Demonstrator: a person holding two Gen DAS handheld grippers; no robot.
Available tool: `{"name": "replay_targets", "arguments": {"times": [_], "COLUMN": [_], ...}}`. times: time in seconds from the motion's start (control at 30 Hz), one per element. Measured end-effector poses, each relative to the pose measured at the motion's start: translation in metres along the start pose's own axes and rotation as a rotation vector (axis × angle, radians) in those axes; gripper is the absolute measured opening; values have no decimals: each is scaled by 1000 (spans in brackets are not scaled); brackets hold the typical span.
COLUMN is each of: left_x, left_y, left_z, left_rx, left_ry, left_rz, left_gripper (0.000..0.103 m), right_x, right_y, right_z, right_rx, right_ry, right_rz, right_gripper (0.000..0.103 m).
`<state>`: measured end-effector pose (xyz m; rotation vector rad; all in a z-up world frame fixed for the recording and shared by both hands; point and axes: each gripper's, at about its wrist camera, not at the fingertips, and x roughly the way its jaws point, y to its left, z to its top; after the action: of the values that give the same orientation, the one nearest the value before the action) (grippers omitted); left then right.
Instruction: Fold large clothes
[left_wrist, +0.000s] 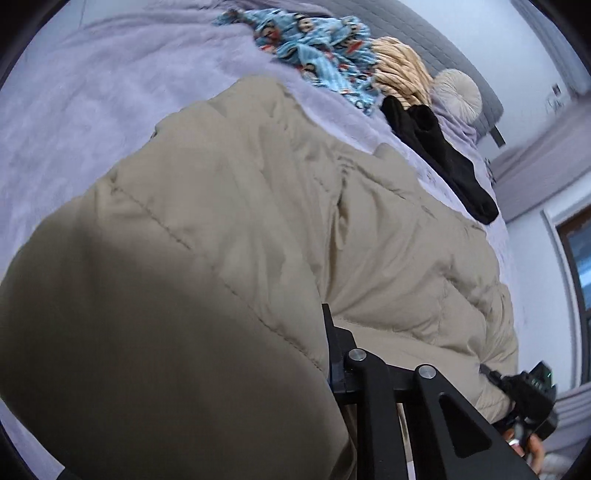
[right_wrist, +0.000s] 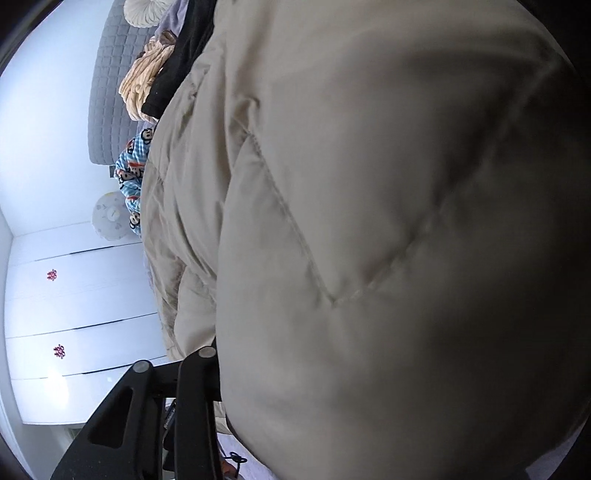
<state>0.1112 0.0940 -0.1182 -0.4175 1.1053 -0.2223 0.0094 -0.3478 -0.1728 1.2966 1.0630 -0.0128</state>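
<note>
Beige quilted fabric fills most of both wrist views: a large puffer jacket (left_wrist: 229, 229) lies spread over a lilac fleece blanket (left_wrist: 92, 92) on a bed, and a raised fold of it billows close to each lens. In the left wrist view the left gripper (left_wrist: 332, 362) sits at about six o'clock, its one visible black finger pressed against the edge of the lifted jacket fold; the other finger is hidden behind the cloth, and the jaws look drawn in on the padded fabric. At four o'clock in that view the right gripper (left_wrist: 491, 376) reaches into the jacket's near edge, with a bit of the person's hand (left_wrist: 532, 448) under it. In the right wrist view the same jacket (right_wrist: 369, 221) swells across the whole right side, and the right gripper's black linkage stands at seven o'clock with the cloth bulging over where the fingertips would be, so the pads cannot be seen; the fabric seems pinched there. Toward twelve o'clock in the left view lie a blue cartoon-print garment (left_wrist: 321, 48), a tan striped garment (left_wrist: 399, 70) and a black garment (left_wrist: 443, 158) stretched toward two o'clock, all near the grey quilted headboard (left_wrist: 424, 33), beside a round pleated cushion (left_wrist: 458, 90). White cupboard doors (right_wrist: 74, 314) show at nine o'clock in the right view.
</note>
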Motion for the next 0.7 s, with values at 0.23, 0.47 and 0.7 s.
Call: {"name": "replay_targets", "arguments": {"times": [0.23, 0.47, 0.7], "left_x": [-34, -69, -113], "left_y": [-9, -2, 32], "left_z": [0, -34, -120], "left_rx": [124, 197, 184], "left_ry": [-27, 17, 109], "left_rz": [-42, -64, -72], "left_gripper": [18, 18, 18], "right_x": [-29, -54, -81], "right_y": [14, 7, -23], "right_z": [-17, -57, -103], "right_rx": [-63, -69, -32], "right_ry": [-37, -37, 21], "right_rz": [49, 29, -35], "right_gripper": [24, 24, 24]}}
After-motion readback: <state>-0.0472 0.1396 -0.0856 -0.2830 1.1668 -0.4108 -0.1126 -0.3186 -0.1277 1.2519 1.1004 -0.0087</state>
